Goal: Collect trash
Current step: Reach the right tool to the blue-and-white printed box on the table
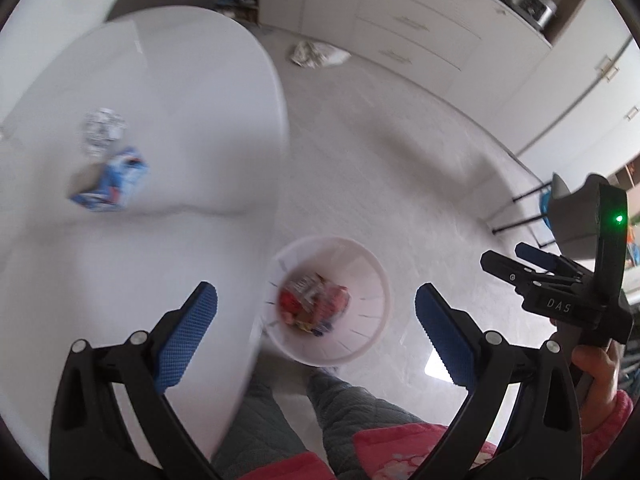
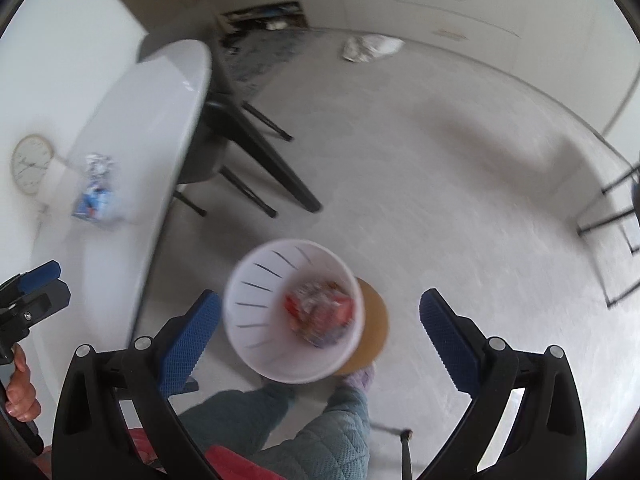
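A white waste bin (image 1: 329,300) stands on the floor beside the white table (image 1: 160,92), with colourful wrappers (image 1: 314,306) inside. It also shows in the right wrist view (image 2: 294,310). On the table lie a blue and white crumpled carton (image 1: 110,182) and a crumpled foil ball (image 1: 103,130); both also show in the right wrist view, carton (image 2: 94,200) and foil (image 2: 98,166). My left gripper (image 1: 316,332) is open and empty above the bin and the table edge. My right gripper (image 2: 318,332) is open and empty above the bin.
A crumpled bag (image 1: 318,54) lies on the floor by the cabinets (image 1: 420,28). A dark-legged chair (image 2: 240,140) stands at the table. A round wooden board (image 2: 370,328) lies under the bin. Black metal legs (image 2: 612,216) stand at the right. The person's legs (image 2: 320,420) are below.
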The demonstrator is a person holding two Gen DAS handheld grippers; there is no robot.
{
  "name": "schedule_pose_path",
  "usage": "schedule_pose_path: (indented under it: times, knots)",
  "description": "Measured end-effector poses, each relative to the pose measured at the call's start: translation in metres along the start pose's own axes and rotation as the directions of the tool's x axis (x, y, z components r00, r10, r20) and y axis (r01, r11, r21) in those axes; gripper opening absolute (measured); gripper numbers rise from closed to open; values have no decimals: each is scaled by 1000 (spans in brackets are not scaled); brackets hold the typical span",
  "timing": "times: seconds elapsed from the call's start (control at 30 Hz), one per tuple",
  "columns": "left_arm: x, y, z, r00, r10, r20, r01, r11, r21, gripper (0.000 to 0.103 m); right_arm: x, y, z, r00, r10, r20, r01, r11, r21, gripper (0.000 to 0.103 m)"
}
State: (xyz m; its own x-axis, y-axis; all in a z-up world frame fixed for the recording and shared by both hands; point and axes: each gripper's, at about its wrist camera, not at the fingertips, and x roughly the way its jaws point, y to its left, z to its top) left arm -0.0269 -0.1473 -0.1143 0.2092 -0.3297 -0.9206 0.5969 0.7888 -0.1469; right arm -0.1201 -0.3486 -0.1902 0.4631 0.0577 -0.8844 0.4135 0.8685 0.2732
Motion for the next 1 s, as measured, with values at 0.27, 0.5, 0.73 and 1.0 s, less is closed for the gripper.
schedule_pose_path:
  times: [0.27, 0.5, 0.73, 1.0]
  knots:
    - [-26, 77, -6, 995, 87, 41, -81, 989, -123, 95, 16, 78, 22, 998, 56, -10, -57, 990, -128, 100]
    - [-46, 144, -22, 987, 150, 64, -130, 959, -253, 95, 41, 154, 36, 993, 104, -63, -117, 959, -260, 100]
    - [-63, 205, -37, 980, 187, 67, -150, 917, -371, 95, 67, 249, 48, 985, 134, -108, -169, 875, -454, 100]
    - [-67, 258, -49, 981, 187, 58, -138, 872, -469, 95, 97, 335, 75, 976, 136, -170, -215, 722, -658, 100]
